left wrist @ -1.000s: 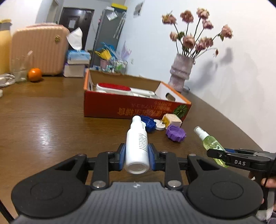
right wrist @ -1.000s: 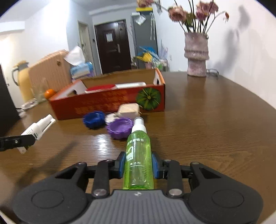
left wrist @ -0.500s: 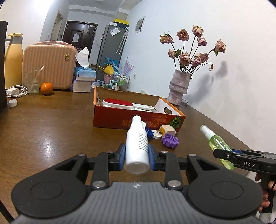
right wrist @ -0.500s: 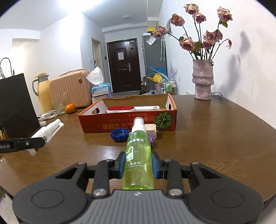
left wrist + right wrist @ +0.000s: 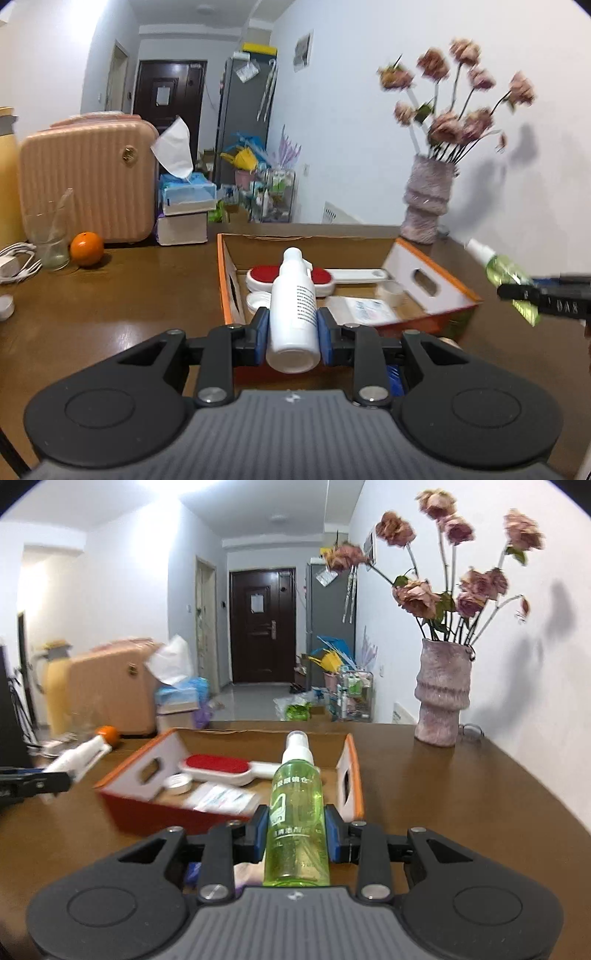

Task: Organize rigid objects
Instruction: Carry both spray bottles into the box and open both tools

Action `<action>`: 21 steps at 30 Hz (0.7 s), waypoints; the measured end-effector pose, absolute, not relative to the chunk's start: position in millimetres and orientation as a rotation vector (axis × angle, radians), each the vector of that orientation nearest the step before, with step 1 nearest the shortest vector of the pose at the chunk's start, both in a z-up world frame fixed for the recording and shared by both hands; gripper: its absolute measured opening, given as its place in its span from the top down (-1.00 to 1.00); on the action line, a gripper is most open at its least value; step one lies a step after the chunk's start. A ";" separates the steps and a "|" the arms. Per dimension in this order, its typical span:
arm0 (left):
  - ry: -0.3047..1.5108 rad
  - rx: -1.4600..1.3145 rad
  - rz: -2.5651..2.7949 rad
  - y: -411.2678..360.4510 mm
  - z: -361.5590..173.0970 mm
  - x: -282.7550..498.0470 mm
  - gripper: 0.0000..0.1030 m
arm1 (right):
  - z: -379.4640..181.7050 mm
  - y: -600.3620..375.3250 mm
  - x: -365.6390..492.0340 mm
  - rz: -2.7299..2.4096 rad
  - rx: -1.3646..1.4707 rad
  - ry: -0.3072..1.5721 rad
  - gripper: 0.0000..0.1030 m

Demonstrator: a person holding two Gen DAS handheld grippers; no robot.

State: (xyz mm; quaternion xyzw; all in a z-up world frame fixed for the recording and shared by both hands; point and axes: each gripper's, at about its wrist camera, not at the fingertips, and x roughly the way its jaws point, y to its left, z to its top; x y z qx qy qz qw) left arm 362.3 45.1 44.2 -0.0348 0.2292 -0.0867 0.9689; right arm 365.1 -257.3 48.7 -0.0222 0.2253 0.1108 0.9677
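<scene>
Now both tools carry their bottles above the box, formerly farther off.

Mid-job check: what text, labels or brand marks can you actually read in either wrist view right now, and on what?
"DAS": right tongs, along the side.
Green spray bottle: Chinese label print, too blurred to read.
White bottle: fine black print, too small to read.
Packet in the cardboard box: print blurred, unreadable.

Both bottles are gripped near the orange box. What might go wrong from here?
The white bottle and green spray bottle are each pinched low on round bodies, so either may pivot or slip. Dropped into the orange box, they could land on the red brush or white jar and roll.
</scene>
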 end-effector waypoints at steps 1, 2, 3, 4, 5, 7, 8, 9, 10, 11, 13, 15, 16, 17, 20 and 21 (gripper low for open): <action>0.475 -0.061 -0.167 45.4 41.2 374.5 0.47 | 47.6 -254.8 383.7 0.211 -0.059 0.469 0.41; 0.487 -0.042 -0.168 45.0 37.2 388.3 0.47 | 45.3 -250.7 405.4 0.192 -0.087 0.487 0.41; 0.500 -0.029 -0.169 43.8 33.2 401.3 0.47 | 41.6 -246.4 425.9 0.174 -0.114 0.507 0.41; 0.514 -0.019 -0.171 42.9 29.3 410.2 0.47 | 36.7 -241.5 443.4 0.156 -0.143 0.523 0.41; 0.528 -0.004 -0.182 40.9 25.1 419.4 0.47 | 31.4 -236.9 458.2 0.138 -0.174 0.541 0.41; 0.550 0.026 -0.193 37.2 15.8 433.7 0.47 | 17.4 -228.4 484.5 0.111 -0.231 0.579 0.42; 0.560 0.043 -0.198 35.3 11.6 439.0 0.47 | 11.5 -225.6 493.4 0.101 -0.247 0.593 0.41; 0.567 0.058 -0.204 33.9 7.3 443.1 0.46 | 5.4 -223.5 501.2 0.091 -0.263 0.605 0.41; 0.571 0.068 -0.210 33.8 3.6 444.8 0.46 | -0.8 -221.1 508.8 0.082 -0.280 0.616 0.41; 0.576 0.078 -0.219 34.1 0.7 446.7 0.46 | -5.4 -219.5 512.7 0.081 -0.292 0.619 0.41; 0.585 0.076 -0.221 37.5 -4.0 450.3 0.45 | -13.9 -213.3 518.0 0.080 -0.326 0.634 0.41; 0.573 0.081 -0.228 39.0 -4.7 448.7 0.43 | -20.8 -209.5 521.5 0.081 -0.343 0.652 0.41; 0.571 0.080 -0.224 39.1 -3.8 448.0 0.43 | -23.4 -207.6 523.3 0.080 -0.344 0.654 0.41; 0.567 0.079 -0.219 40.0 -2.6 446.6 0.42 | -23.3 -207.8 523.8 0.076 -0.344 0.650 0.41; 0.561 0.076 -0.205 41.1 3.7 444.0 0.38 | -18.5 -205.0 518.3 0.062 -0.356 0.624 0.46; 0.557 0.073 -0.195 42.8 7.3 441.4 0.35 | -15.7 -205.5 516.6 0.064 -0.353 0.621 0.46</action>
